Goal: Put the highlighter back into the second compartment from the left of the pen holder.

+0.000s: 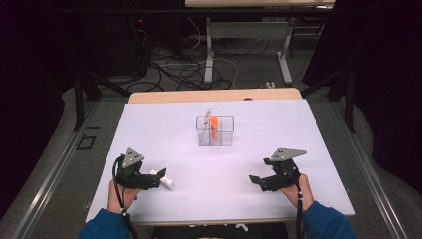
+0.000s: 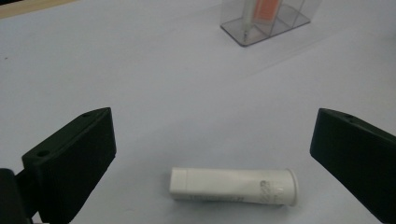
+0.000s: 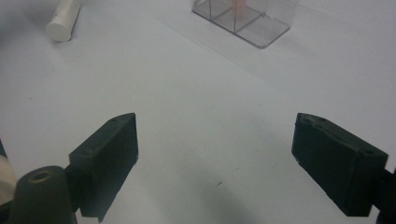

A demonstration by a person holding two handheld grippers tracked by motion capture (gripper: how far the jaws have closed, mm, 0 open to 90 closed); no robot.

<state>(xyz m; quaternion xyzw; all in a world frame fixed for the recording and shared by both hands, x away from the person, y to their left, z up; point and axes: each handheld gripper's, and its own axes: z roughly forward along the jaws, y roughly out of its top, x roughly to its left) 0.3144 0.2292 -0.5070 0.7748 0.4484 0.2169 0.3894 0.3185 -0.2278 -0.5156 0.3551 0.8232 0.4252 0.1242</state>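
Fingers [image 2: 74,154] wide around white tube [image 2: 232,185]; clear organiser [image 1: 214,130] beyond, apparently unobstructed.

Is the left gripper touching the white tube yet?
Apart. In the left gripper view the white tube lies between open jaws with bare table on both sides.

High view sits above your side of the table, looking forward and down over the whole white table top [image 1: 149,129]. Each gripper view rides low and close to the surface, looking along its own black jaws. All three share the clear plastic divided box [image 1: 214,130] [image 2: 264,21] [image 3: 245,18] and the white cylindrical tube [image 1: 164,178] [image 2: 232,185] [image 3: 64,19].
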